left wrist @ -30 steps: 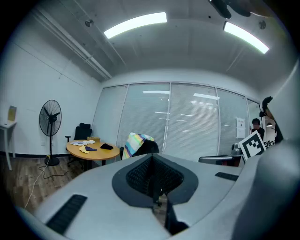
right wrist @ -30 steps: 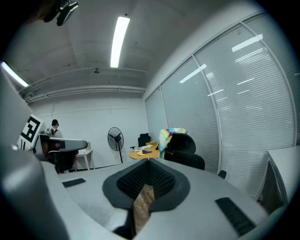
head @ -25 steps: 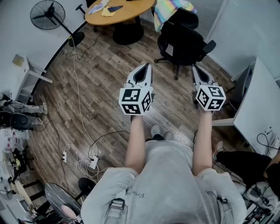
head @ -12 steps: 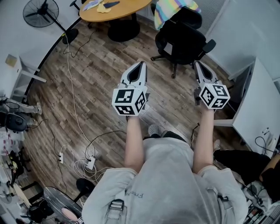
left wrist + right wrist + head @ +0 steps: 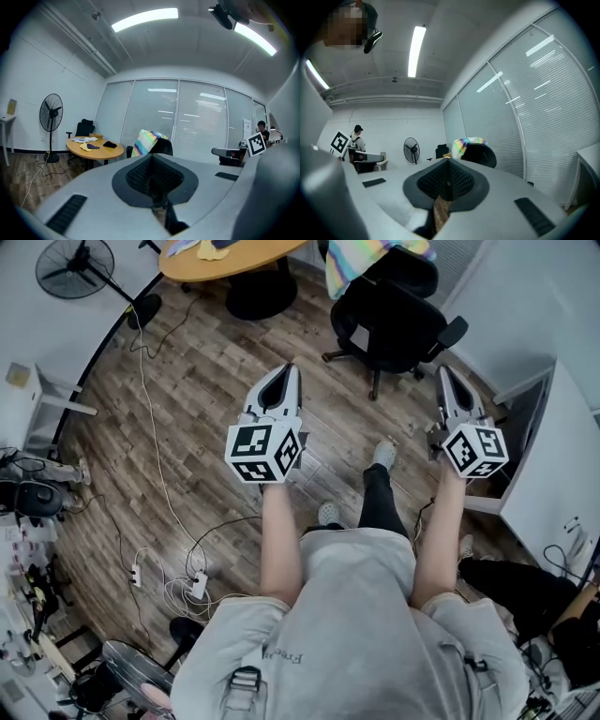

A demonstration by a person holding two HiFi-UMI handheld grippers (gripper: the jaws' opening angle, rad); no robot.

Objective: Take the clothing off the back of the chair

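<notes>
A rainbow-striped garment (image 5: 361, 257) hangs over the back of a black office chair (image 5: 389, 324) at the top of the head view. It shows small in the left gripper view (image 5: 146, 141) and in the right gripper view (image 5: 465, 145). My left gripper (image 5: 284, 377) is shut and empty, held level over the wood floor, short of the chair and to its left. My right gripper (image 5: 446, 378) is shut and empty too, just right of the chair's armrest. Both point toward the chair, apart from it.
A round wooden table (image 5: 225, 251) with small items stands left of the chair. A pedestal fan (image 5: 77, 261) and its cable (image 5: 150, 399) are at far left. A white desk (image 5: 553, 465) edges the right side. My leg (image 5: 380, 493) steps forward. Another person (image 5: 357, 136) stands far off.
I have stepped toward the chair: chair and table have slid up the head view. Both grippers advanced with me, still shut. My leg now shows stepping forward between my arms.
</notes>
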